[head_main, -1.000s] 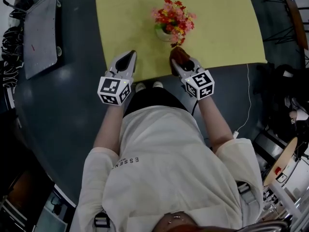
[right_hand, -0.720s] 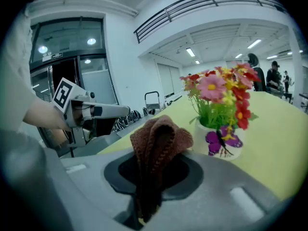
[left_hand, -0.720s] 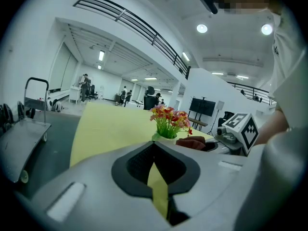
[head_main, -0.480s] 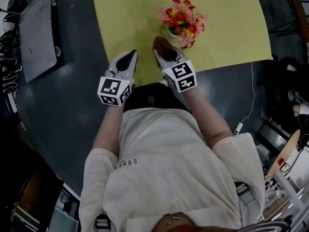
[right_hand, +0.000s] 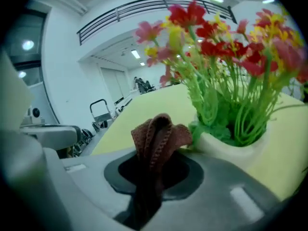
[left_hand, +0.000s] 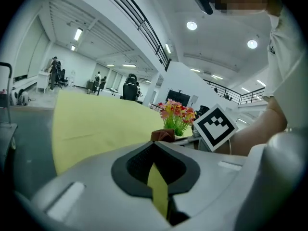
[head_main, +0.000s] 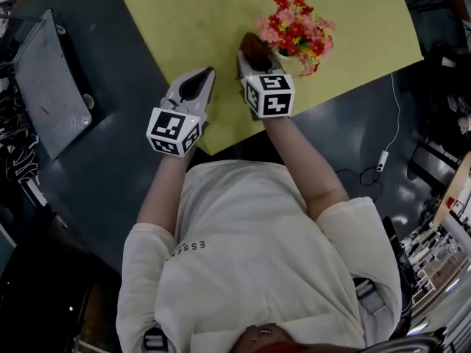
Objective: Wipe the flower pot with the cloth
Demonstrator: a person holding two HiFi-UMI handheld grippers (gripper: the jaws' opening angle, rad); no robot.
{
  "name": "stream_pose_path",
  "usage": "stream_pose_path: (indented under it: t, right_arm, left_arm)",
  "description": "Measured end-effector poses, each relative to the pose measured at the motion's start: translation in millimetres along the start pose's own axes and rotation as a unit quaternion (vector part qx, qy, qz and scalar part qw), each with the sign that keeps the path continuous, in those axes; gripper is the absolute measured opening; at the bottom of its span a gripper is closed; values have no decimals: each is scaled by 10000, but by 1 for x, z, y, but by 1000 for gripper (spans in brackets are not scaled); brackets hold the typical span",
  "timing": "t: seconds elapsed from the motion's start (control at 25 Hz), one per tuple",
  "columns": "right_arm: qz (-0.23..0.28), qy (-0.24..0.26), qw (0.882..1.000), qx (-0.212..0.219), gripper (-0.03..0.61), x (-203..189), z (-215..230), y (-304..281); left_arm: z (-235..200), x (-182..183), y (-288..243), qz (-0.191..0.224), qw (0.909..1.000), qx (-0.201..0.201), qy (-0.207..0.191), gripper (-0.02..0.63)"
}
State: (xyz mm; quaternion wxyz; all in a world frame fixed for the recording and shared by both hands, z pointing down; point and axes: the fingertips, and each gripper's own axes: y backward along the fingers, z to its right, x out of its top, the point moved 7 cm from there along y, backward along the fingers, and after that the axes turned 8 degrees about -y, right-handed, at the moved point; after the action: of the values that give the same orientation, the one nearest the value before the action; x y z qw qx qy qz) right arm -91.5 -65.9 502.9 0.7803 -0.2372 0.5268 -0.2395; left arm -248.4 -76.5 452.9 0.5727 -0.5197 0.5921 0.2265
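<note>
Swung round from the pot's near side, the right gripper [head_main: 254,56] now sits at the pot's left, and its marker cube [head_main: 269,94] has rolled to show another face. The left gripper [head_main: 197,85] has edged forward over the yellow mat [head_main: 199,13].

The only readable writing is "ESSEN" on the shirt [head_main: 193,247]; any further letters are lost in a fold. The cubes carry black-and-white squares, no words.

The right gripper view shows its fingers clamped on the brown cloth [right_hand: 156,138], which bunches up above the fingertips. The white pot [right_hand: 231,146] lies just right of the fingertips and slightly ahead, with the cloth's edge at its rim; whether they touch I cannot tell. The pot holds red, pink and yellow flowers [right_hand: 216,37] on green stems.

The left gripper view shows its fingers pressed together on nothing, with only a sliver of mat showing between them. Ahead of them and to the right are the cloth, the flowers and the right cube. This view alone shows people and chairs far beyond the mat. Only the head view shows the grey tray [head_main: 48,87], well left of the left fingers on the dark table [head_main: 110,160], and a cable [head_main: 379,160] off to the right.
</note>
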Motion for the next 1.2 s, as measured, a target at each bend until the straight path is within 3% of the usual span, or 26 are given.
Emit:
stream_pose_path:
  t: [0.12, 0.4, 1.2]
  right_arm:
    - [15, -468, 9987, -189, 57, 1, 4, -3]
    - [-11, -828, 9965, -79, 57, -8, 15, 13]
    - [-421, -526, 9975, -213, 60, -31, 77, 74]
  left_arm:
    - [-5, 3, -4, 22, 9998, -172, 30, 14]
    - [3, 8, -12, 103, 9989, -448, -25, 14]
    - [38, 8, -28, 124, 9997, -201, -12, 14]
